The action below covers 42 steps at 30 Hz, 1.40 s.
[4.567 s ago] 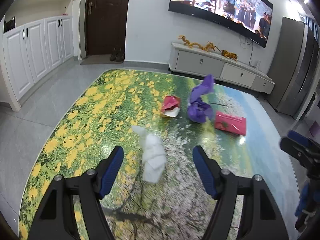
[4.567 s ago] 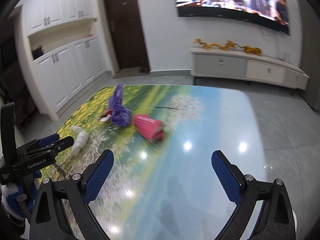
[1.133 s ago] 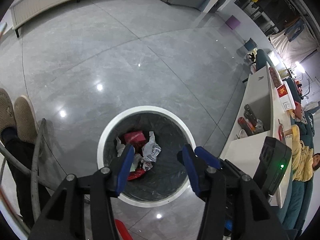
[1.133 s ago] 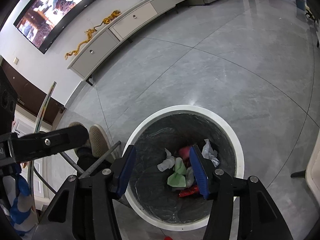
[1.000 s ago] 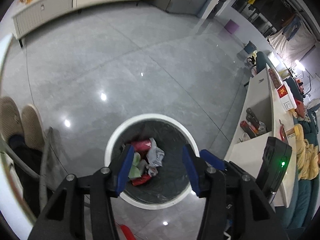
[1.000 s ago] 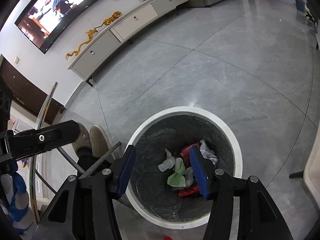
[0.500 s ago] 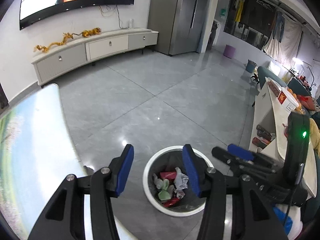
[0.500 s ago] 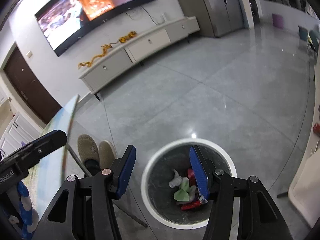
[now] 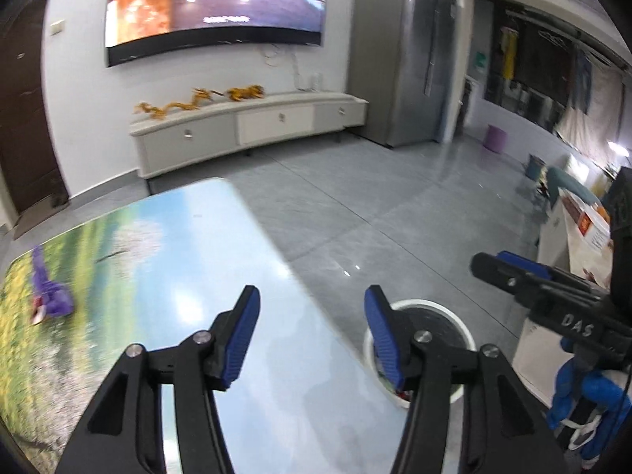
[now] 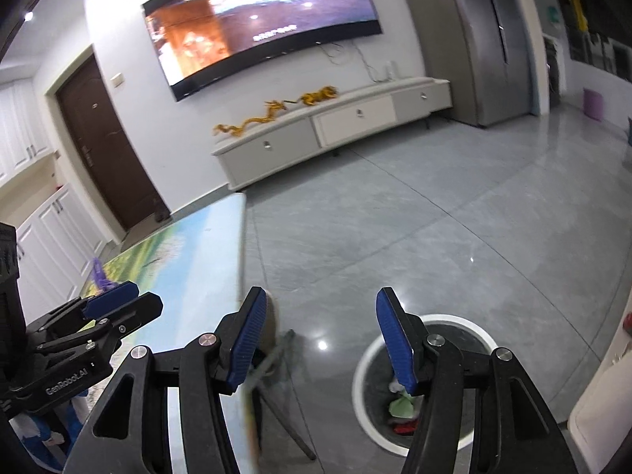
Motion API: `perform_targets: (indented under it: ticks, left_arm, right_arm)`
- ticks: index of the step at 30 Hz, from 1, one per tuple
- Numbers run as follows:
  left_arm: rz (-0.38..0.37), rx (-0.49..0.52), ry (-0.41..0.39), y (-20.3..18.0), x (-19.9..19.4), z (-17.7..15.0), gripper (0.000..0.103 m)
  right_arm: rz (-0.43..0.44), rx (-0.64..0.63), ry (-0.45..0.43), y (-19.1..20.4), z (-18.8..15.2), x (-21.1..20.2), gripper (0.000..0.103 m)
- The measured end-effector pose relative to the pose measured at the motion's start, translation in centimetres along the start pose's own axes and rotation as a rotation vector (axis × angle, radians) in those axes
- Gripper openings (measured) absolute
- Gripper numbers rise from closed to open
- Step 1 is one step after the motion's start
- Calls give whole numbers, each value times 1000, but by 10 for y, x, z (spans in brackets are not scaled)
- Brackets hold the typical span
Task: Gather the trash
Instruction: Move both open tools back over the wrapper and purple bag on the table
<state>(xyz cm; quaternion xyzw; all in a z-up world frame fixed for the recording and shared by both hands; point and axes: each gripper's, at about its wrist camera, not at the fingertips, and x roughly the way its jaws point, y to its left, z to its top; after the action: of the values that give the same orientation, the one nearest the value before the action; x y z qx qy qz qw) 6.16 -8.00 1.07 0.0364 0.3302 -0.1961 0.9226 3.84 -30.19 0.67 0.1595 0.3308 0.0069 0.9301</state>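
Both the left gripper (image 9: 312,335) and right gripper (image 10: 320,339) are spread and empty, so swing them left, away from the bin (image 10: 367,359) below, and reach the purple trash (image 9: 49,302) on the table (image 9: 221,260) far ahead-left.

Big curved wall TV (image 9: 215,4) is on, above a long low white cabinet w/ drawers (image 9: 252,126); gold dragon ornament (image 9: 197,100) lies along its top. Tall grey steel fridge (image 9: 399,59) stands just right of cabinet. Dark brown wooden door (image 10: 106,150) at left, white cupboards (image 10: 51,233) beside it. Glossy grey tile floor (image 9: 375,205). Small purple stool (image 9: 496,138) far back right.
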Motion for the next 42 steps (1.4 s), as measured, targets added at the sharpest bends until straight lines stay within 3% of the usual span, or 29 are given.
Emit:
perform_targets:
  ticks: [4, 9, 25, 32, 42]
  left_arm:
    - [61, -44, -46, 30, -25, -6, 58]
    - [131, -115, -89, 75, -53, -17, 60]
    - [339, -280, -99, 208, -103, -77, 60]
    - [402, -348, -80, 259, -110, -99, 60]
    - [426, -414, -62, 296, -107, -110, 60]
  right_arm:
    - [31, -40, -13, 33, 1, -6, 64]
    - [66, -106, -14, 74, -1, -10, 65]
    - [172, -241, 2, 172, -17, 0, 66]
    - [201, -268, 22, 196, -20, 14, 66]
    - [224, -281, 63, 219, -20, 42, 66]
